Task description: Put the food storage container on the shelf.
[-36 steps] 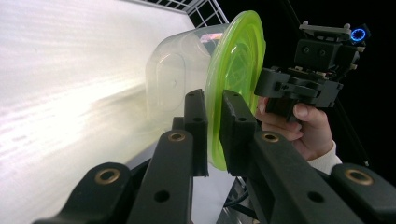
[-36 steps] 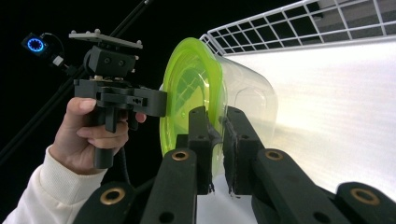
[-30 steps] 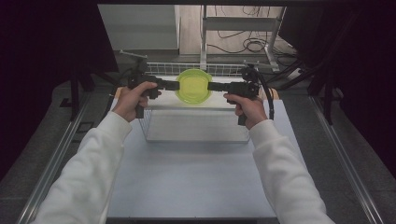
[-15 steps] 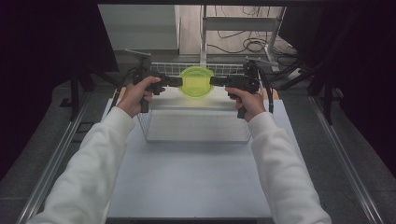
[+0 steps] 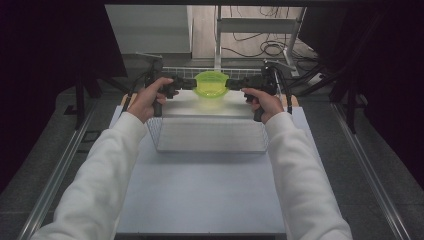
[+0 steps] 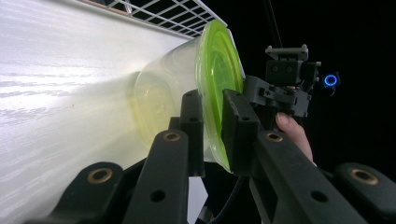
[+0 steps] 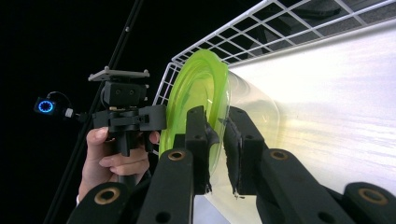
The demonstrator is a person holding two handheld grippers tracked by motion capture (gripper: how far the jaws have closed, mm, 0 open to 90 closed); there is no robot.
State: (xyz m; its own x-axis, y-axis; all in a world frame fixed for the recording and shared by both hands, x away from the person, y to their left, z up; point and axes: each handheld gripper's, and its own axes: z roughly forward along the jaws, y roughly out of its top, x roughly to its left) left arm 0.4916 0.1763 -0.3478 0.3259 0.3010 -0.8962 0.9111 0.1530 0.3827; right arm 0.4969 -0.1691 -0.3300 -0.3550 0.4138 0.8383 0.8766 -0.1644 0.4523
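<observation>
1. Left gripper [image 5: 187, 83]: jaws nearly together, pads clamped on the rim of the container [image 5: 210, 85] at its left edge; grasping, not released. Jaws have just been opening a touch, rim still pinched between them.
2. Right gripper [image 5: 232, 84]: jaws narrow, clenched on the opposite edge of the same rim, with the green lid [image 5: 210, 79] between the pads. Jaws likewise just easing open slightly, lid edge still between them.
3. Container: held between the two grippers, directly ahead of both sets of fingertips, over the pale floor of the wire basket [image 5: 208, 135] and close to its far wall.
4. From the left gripper view: lid [image 6: 219, 84] seen edge-on, sandwiched between the two black pads, clear tub body [image 6: 161, 93] bulging to one side of the jaws, white basket floor [image 6: 56, 102] beyond it; other gripper [image 6: 285, 88] and a fingertip just past the lid.
5. From the right gripper view: lid [image 7: 196, 93] again edge-on in the jaws, clear tub [image 7: 252, 112] beside it, wire grid of the basket wall [image 7: 261, 28] above and behind; opposite hand [image 7: 116, 158] wrapped on its gripper [image 7: 126, 116] beyond the lid.
6. From the high view alone: both white sleeves [image 5: 105, 170], blue-grey table [image 5: 200, 195] nearer than the grippers, basket's whole outline.
</observation>
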